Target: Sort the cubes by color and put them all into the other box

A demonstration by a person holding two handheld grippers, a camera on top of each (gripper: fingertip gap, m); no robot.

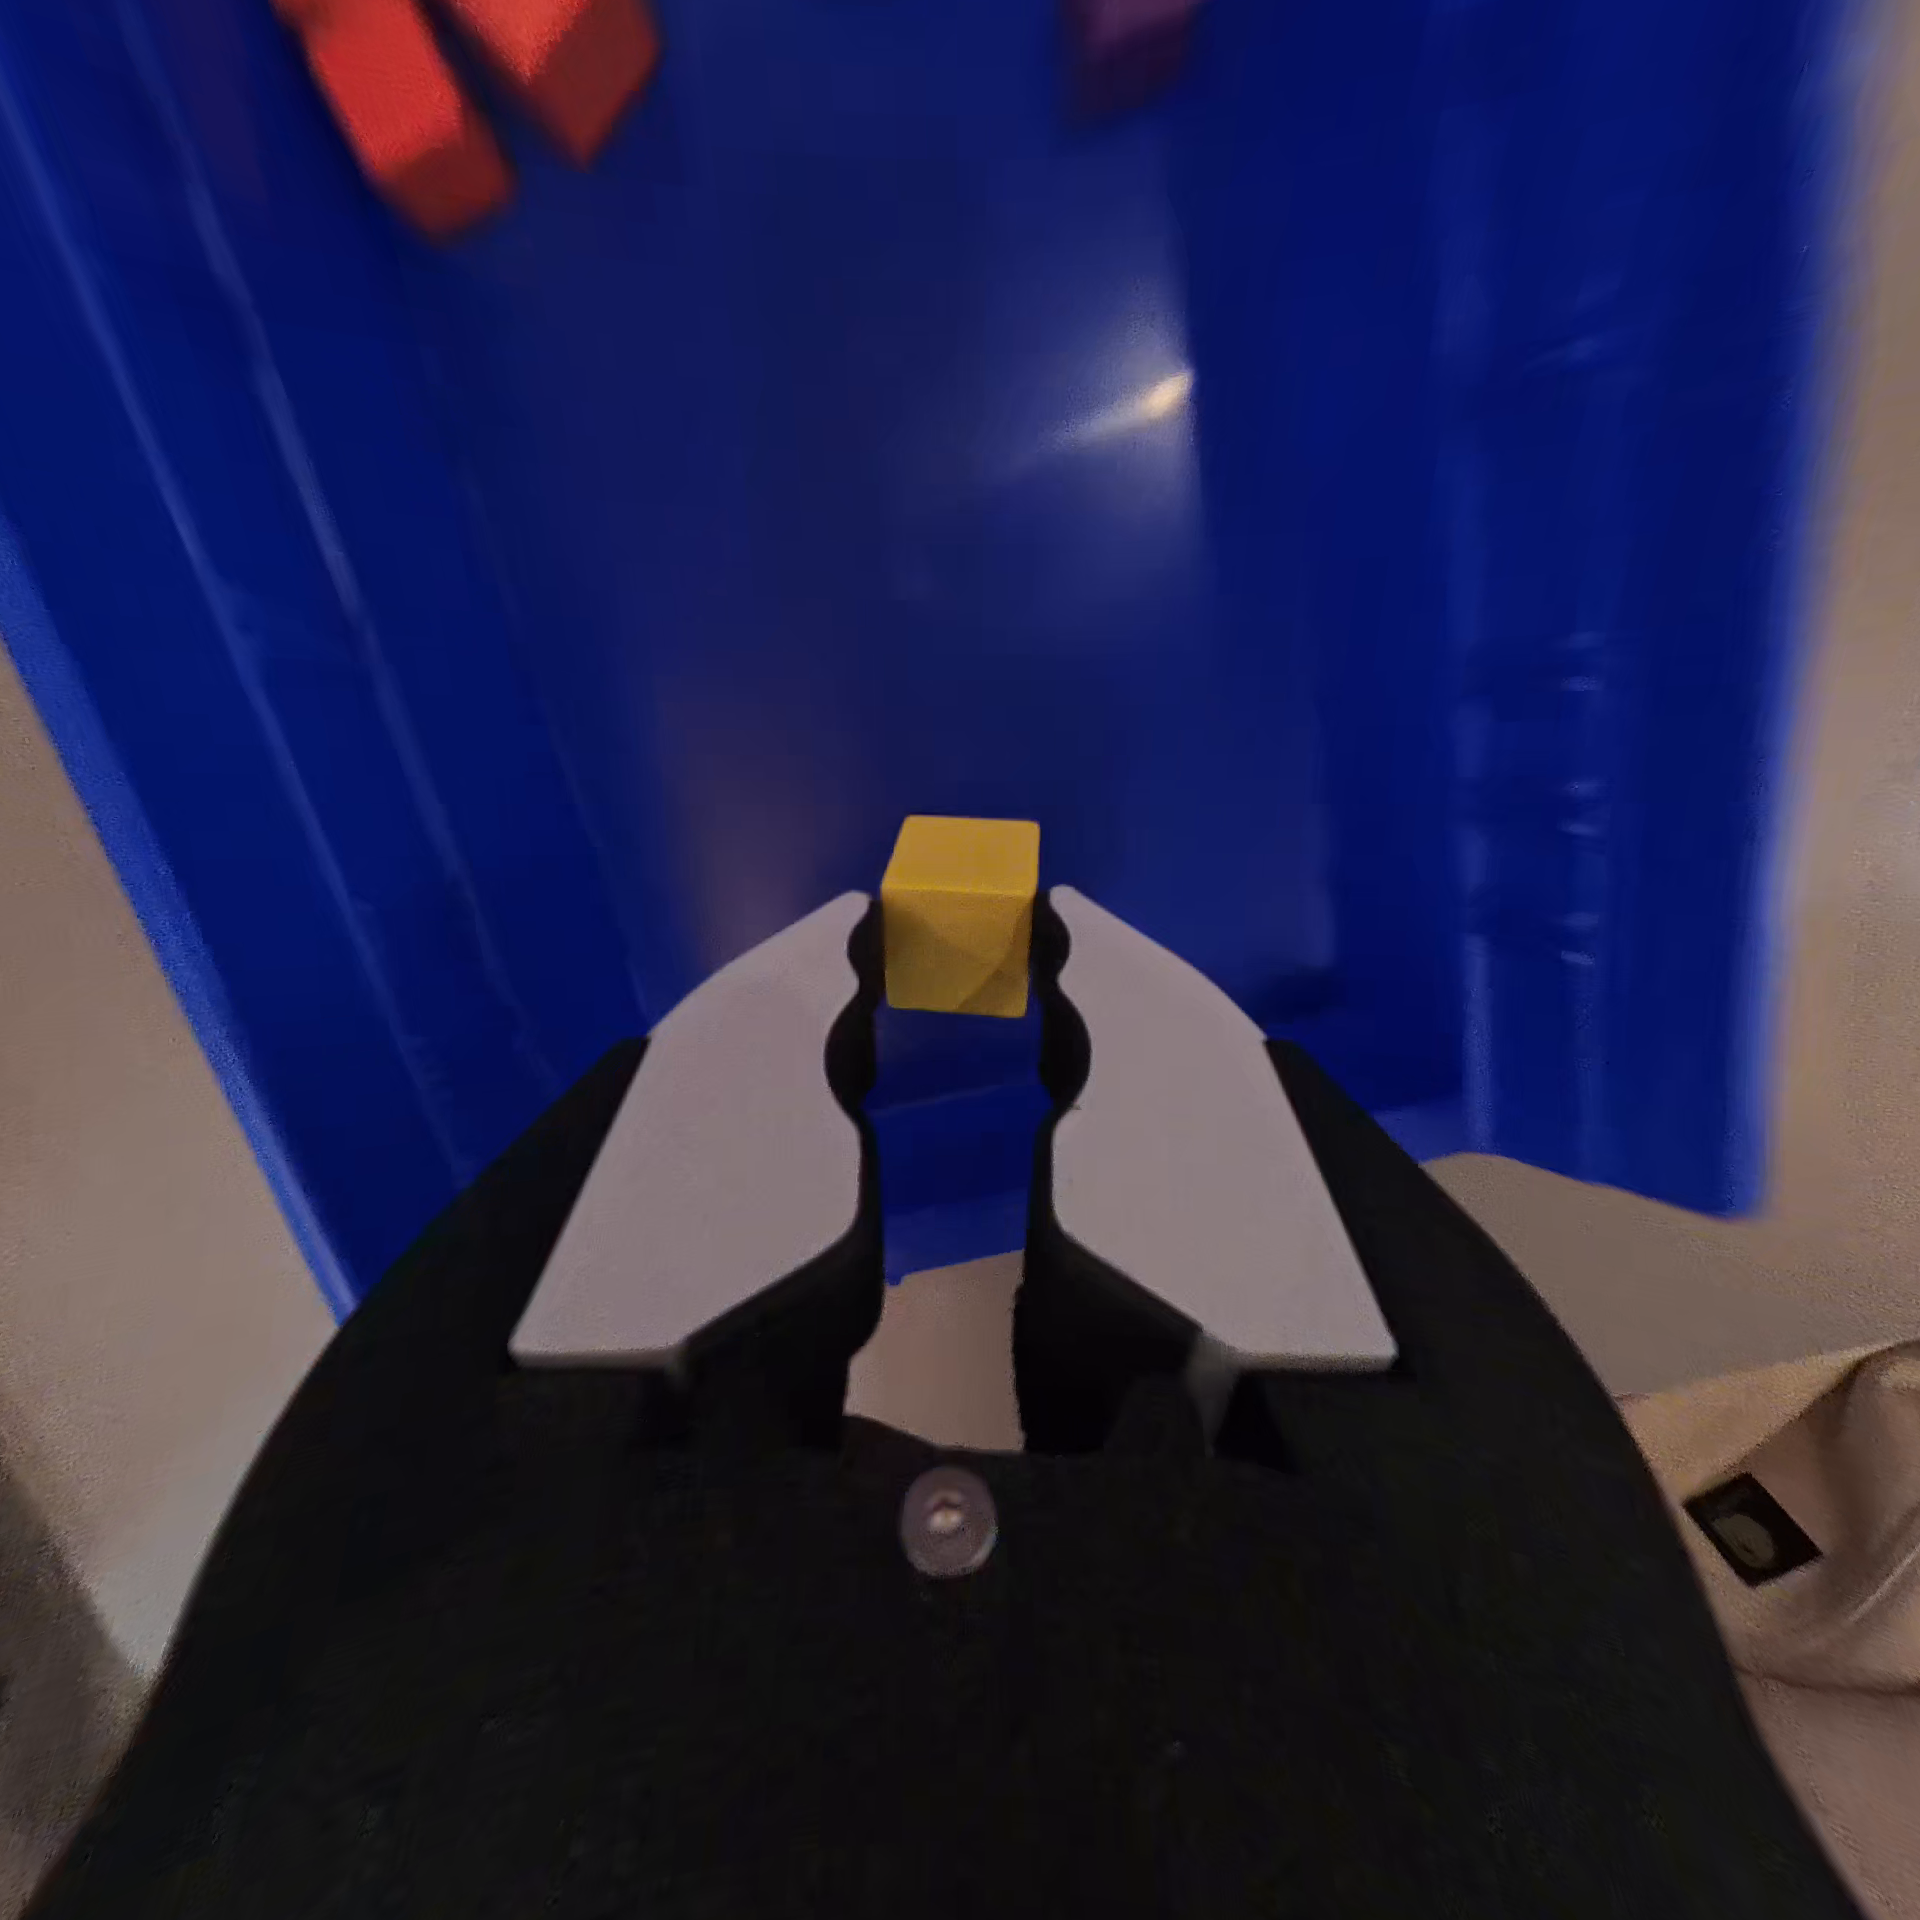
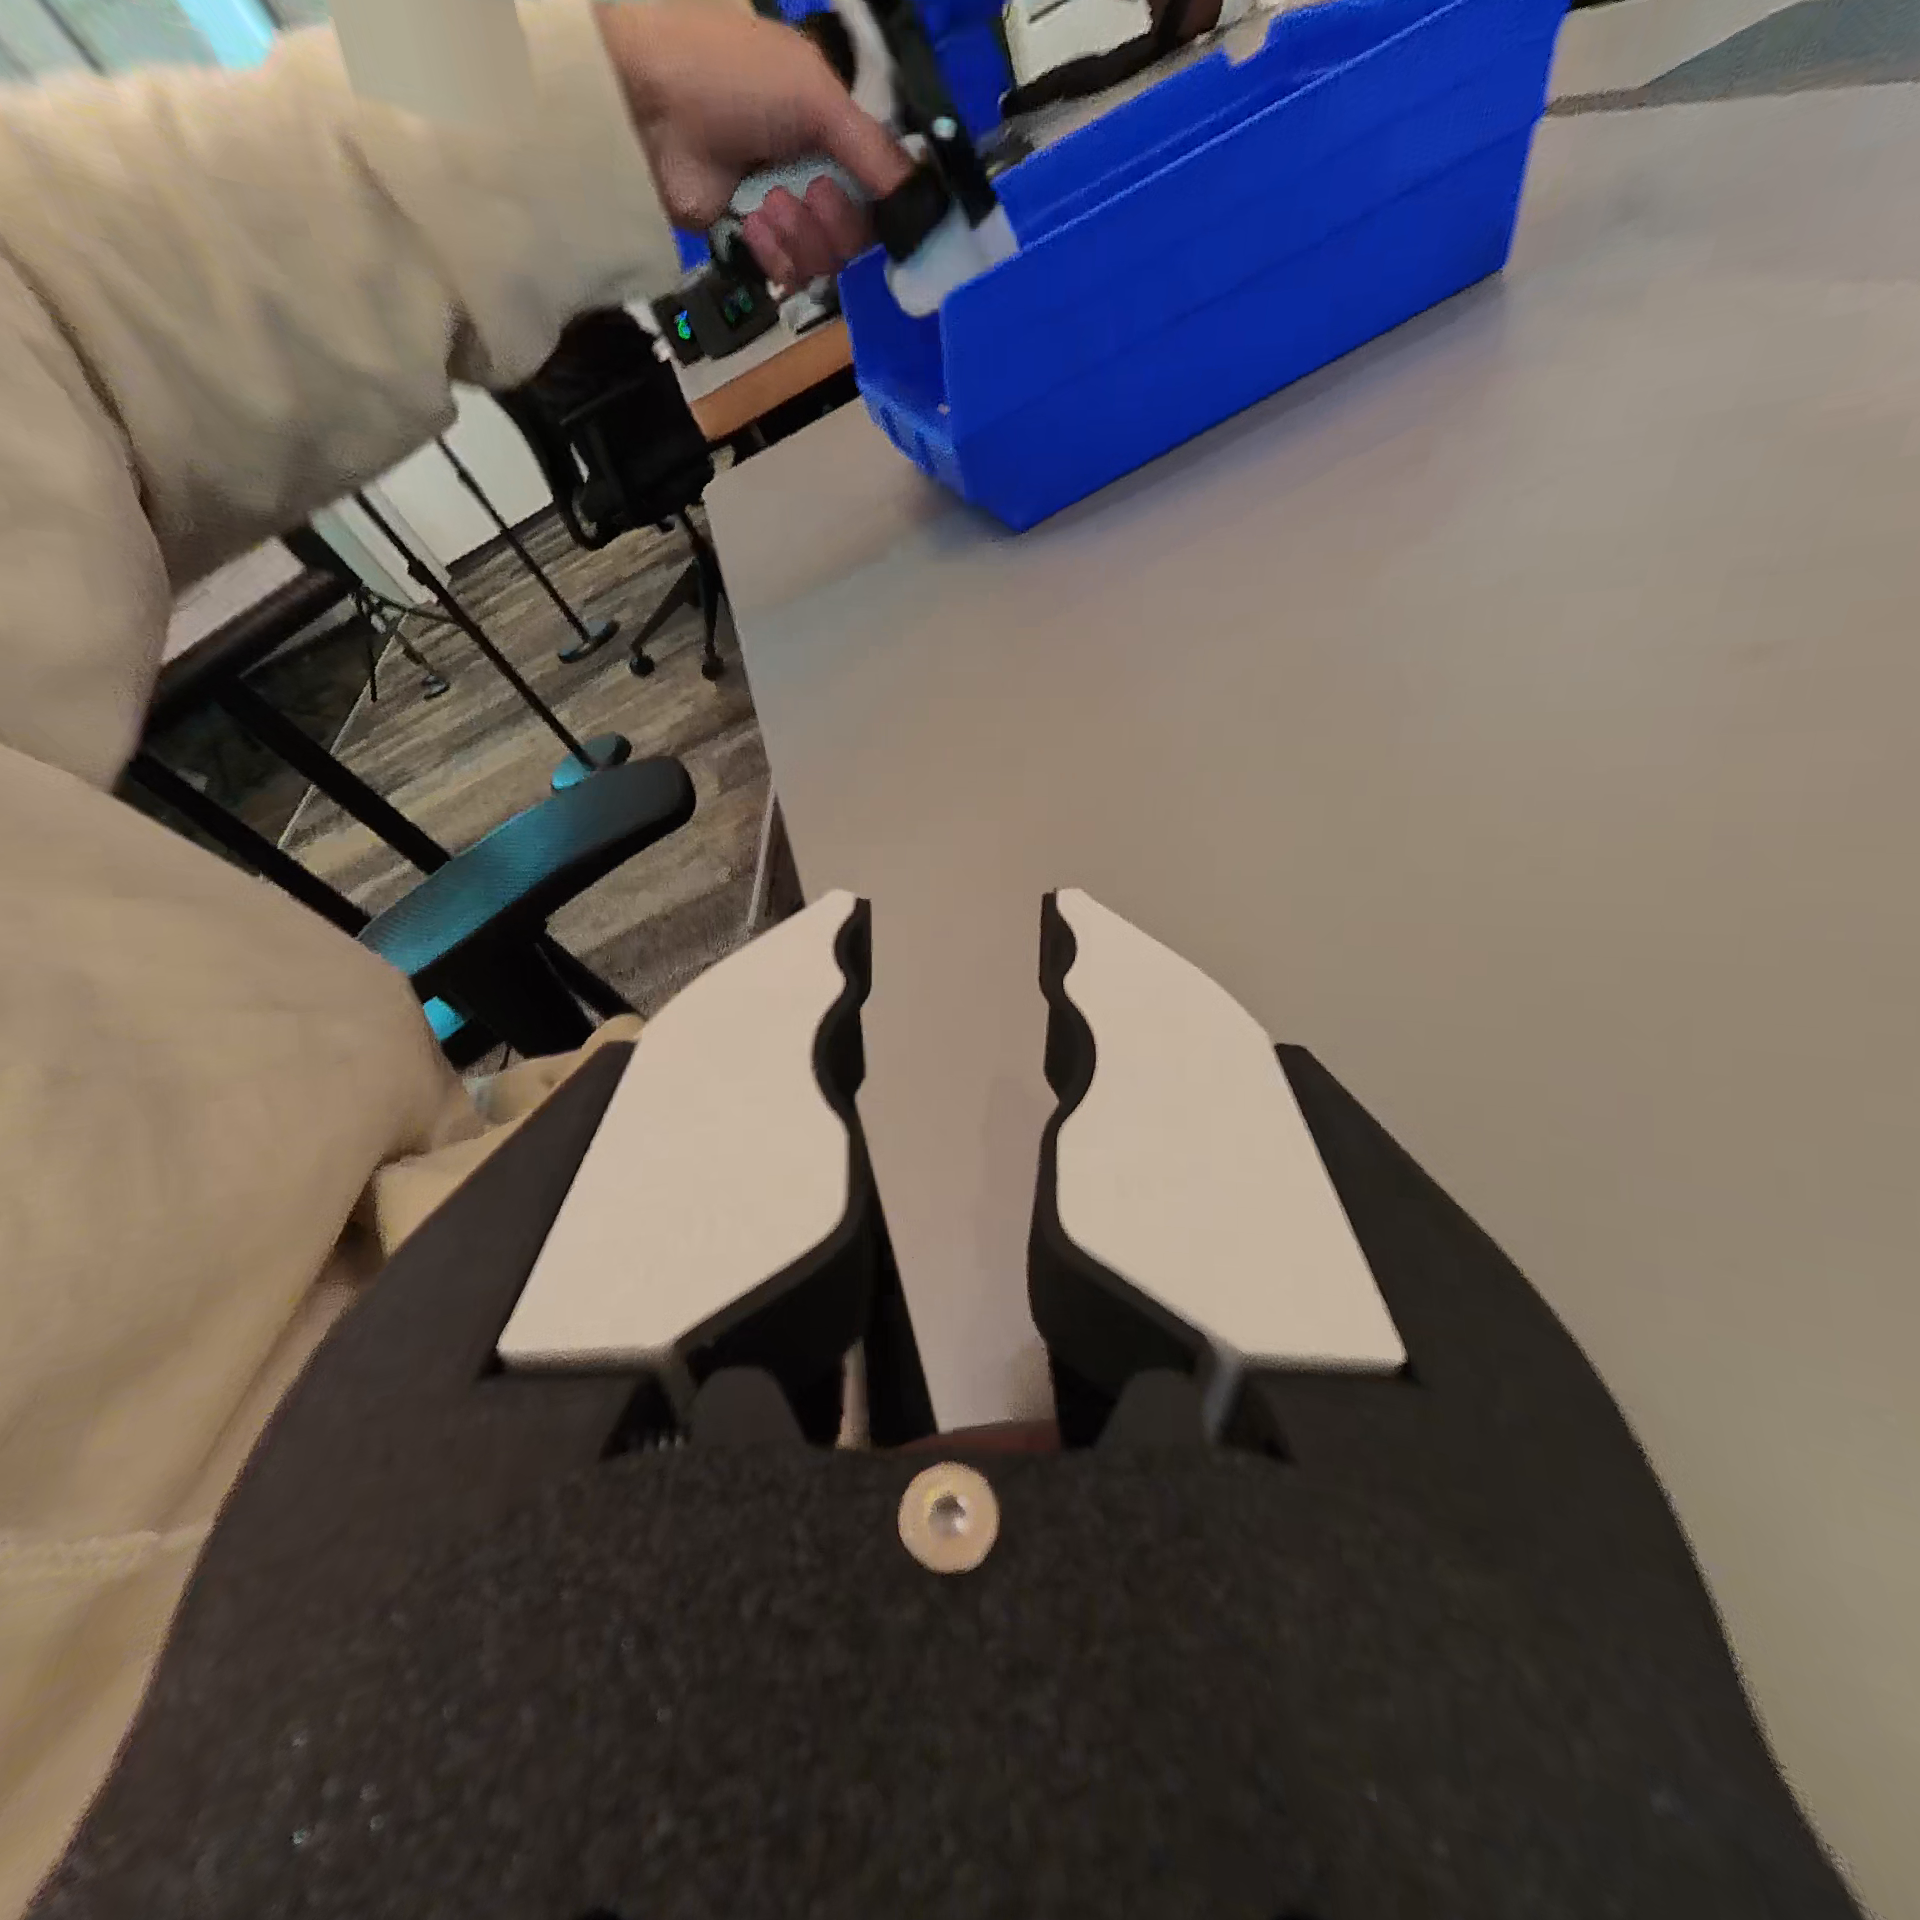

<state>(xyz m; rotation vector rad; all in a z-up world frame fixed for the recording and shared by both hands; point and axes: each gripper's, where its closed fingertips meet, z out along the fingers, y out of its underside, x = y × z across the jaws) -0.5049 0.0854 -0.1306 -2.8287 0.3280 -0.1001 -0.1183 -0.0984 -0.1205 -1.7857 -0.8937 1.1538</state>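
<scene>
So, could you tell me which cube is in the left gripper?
The yellow cube, pinched at the left gripper's tips; the red cubes lie far back in the box.

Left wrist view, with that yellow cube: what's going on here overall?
A person is sorting cubes with two handheld tools. The left tool is shut on a yellow cube and holds it over the inside of a blue box, where red cubes and a purple cube lie at the far end. The right tool is open and empty above the bare grey table, away from the box.
</scene>
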